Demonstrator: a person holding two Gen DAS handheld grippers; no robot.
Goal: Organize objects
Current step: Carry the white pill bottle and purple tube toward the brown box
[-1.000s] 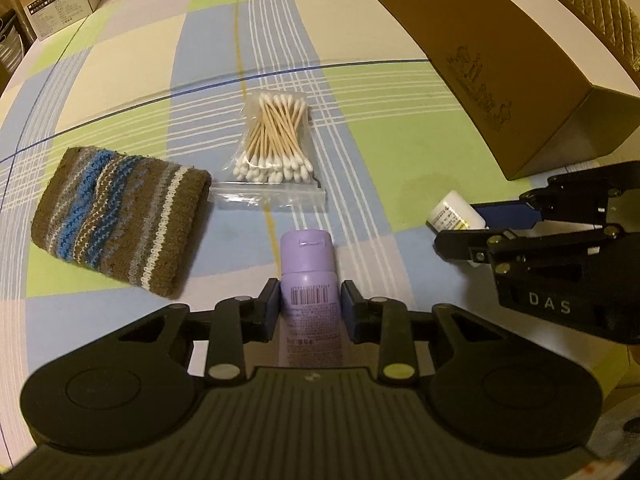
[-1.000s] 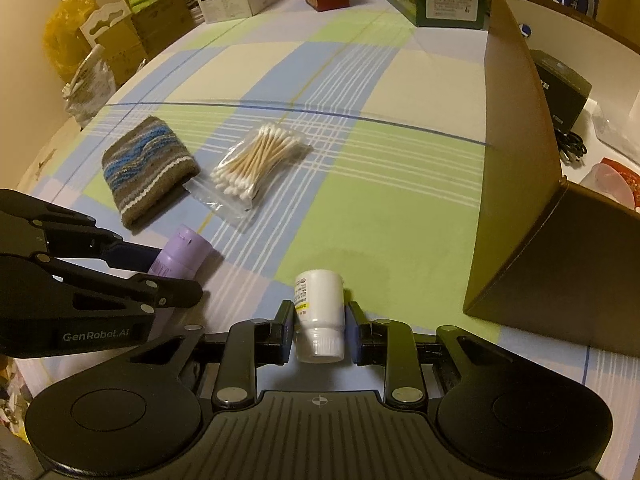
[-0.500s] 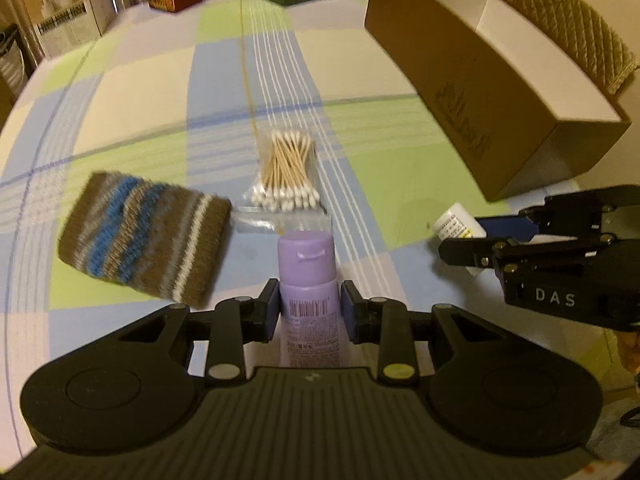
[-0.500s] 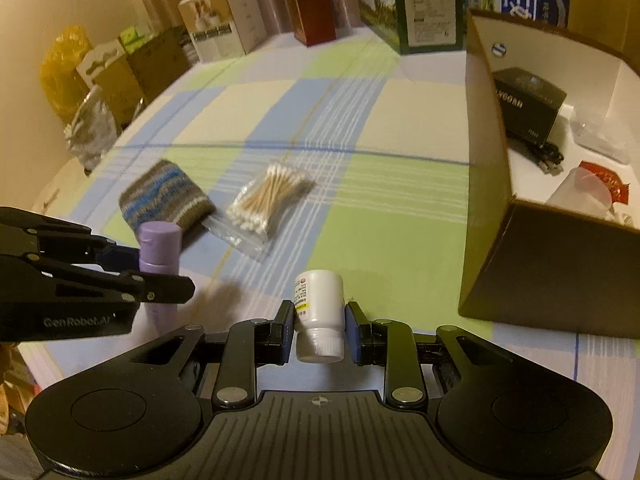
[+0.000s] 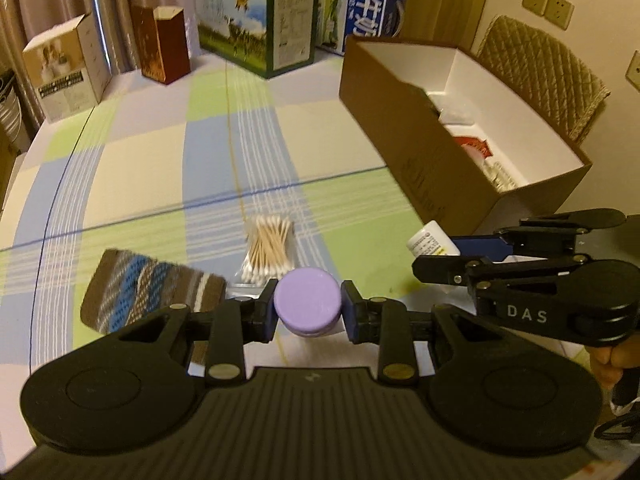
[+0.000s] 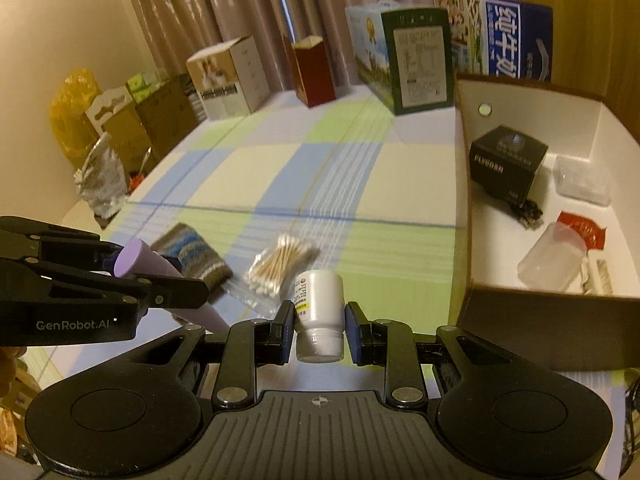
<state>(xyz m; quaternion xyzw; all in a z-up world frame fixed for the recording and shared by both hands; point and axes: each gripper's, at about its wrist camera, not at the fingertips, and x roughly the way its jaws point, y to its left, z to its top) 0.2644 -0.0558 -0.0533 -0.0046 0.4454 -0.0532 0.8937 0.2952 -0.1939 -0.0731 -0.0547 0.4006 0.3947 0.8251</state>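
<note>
Inside the open cardboard box [image 6: 520, 344]: black carton [image 6: 506, 164], clear cup [image 6: 550, 258]; each hand-held gripper clamps a bottle.

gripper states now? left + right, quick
Left gripper: closed on the purple bottle.
Right gripper: closed on the white bottle.

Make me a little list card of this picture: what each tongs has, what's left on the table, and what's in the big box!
left tongs: shut on the purple bottle, lifted off the table
right tongs: shut on the white bottle, cap toward the camera
on the tablecloth: bag of cotton swabs, striped knitted cloth
cardboard box: open, on the right
inside the box: black carton, clear cup, red packet
</note>
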